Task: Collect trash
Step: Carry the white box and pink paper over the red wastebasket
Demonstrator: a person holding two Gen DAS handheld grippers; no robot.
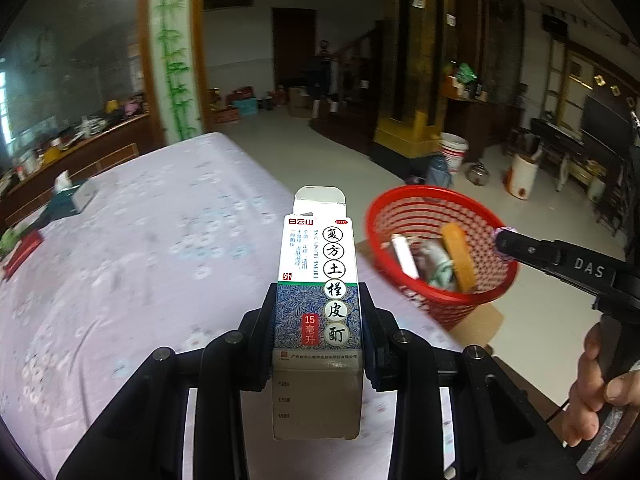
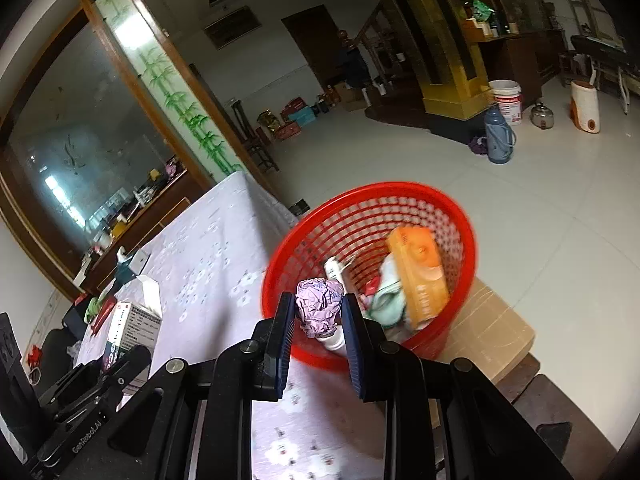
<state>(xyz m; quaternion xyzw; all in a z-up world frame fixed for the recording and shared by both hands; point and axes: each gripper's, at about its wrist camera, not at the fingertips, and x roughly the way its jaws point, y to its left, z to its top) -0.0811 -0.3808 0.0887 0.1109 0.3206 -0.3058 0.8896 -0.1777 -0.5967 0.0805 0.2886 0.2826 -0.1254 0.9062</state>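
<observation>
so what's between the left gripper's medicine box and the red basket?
Only bare floral tablecloth between the medicine box and the red mesh basket, per the left wrist view.

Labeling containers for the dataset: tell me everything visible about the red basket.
The red basket is round, open-topped, apparently plastic, with lattice walls and a solid rim. It stands tilted on a tan cardboard box at the table's edge. Inside lie an orange box, a white item and pale cloth. The right gripper, holding crumpled pink paper, hovers at its near rim.
</observation>
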